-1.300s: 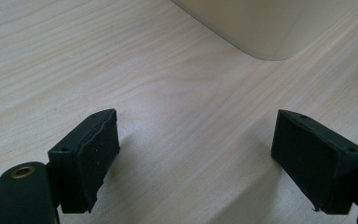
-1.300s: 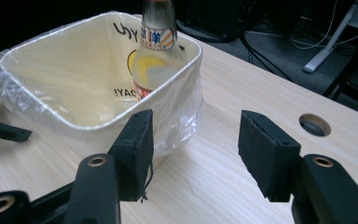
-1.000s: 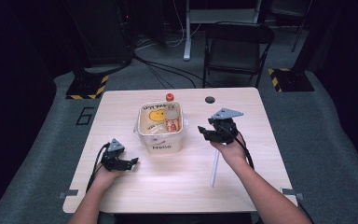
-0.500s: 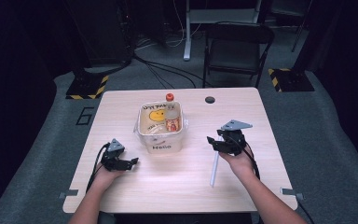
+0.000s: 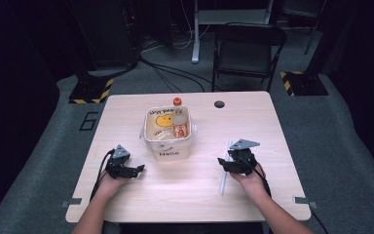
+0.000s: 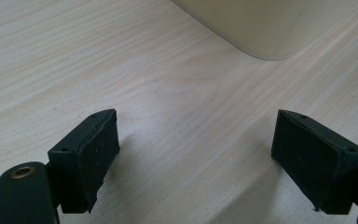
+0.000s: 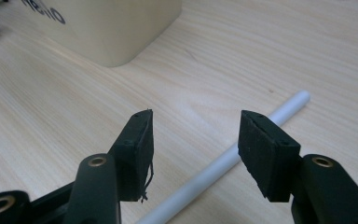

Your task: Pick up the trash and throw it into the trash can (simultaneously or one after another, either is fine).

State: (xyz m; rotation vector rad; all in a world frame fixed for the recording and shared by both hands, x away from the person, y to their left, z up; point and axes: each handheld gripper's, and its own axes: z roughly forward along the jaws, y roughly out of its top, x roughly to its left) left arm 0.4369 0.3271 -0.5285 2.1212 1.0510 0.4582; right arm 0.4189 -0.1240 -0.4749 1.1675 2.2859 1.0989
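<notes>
Nearest the front edge of the table (image 5: 126, 204) we counted two grippers, one in each hand. Our left gripper (image 5: 137, 170) rested near the front left corner, jaws wide apart over bare wood, nothing between them; the left gripper view cut off all but one rounded corner of the tub (image 6: 261, 28). Our right gripper (image 5: 222, 162) sat toward the front right, jaws also apart and empty. One white rod (image 7: 223, 163) lay flat on the table, running under the gap between those jaws in the right gripper view; we could not tell whether it touched either jaw, and its near end was hidden below them.

Farther back, mid-table, stood the one cream tub, marked "Hello" on its front wall. Inside it lay one bottle (image 5: 179, 122) with a red cap; the other contents were hard to make out. Beyond, near the far edge, was one round hole (image 5: 219, 104). Past the table stood one folding chair (image 5: 246, 51).
</notes>
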